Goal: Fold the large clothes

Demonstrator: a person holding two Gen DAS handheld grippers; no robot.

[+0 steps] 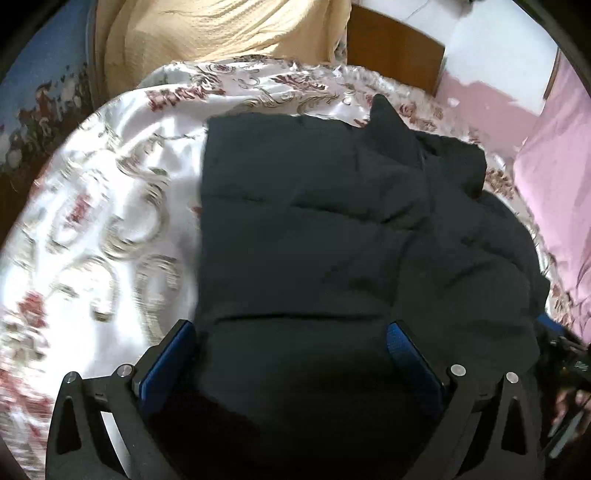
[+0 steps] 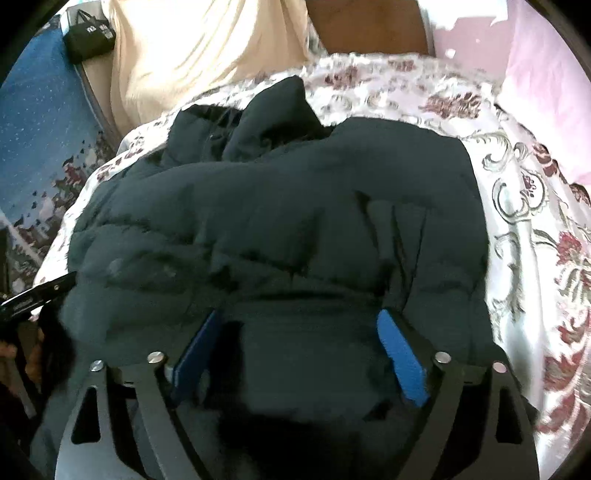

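A dark navy puffer jacket (image 1: 314, 221) lies in a folded bundle on a floral bedspread (image 1: 110, 184). Its collar end points away from me. My left gripper (image 1: 291, 332) hangs over the near edge of the bundle. Its blue pads (image 1: 177, 354) stand wide apart with the padded cloth between them, and no pinch shows. In the right wrist view the same jacket (image 2: 277, 221) fills the middle. My right gripper (image 2: 299, 325) is over its near edge, jaws wide, cloth between the pads (image 2: 399, 354) but not squeezed.
A yellow blanket (image 1: 207, 33) is heaped at the head of the bed, with a wooden headboard (image 1: 391, 51) beside it. Pink bedding (image 1: 554, 184) lies along the right side. A small black bag (image 2: 88, 37) sits far left, by a blue patterned cloth (image 2: 40, 122).
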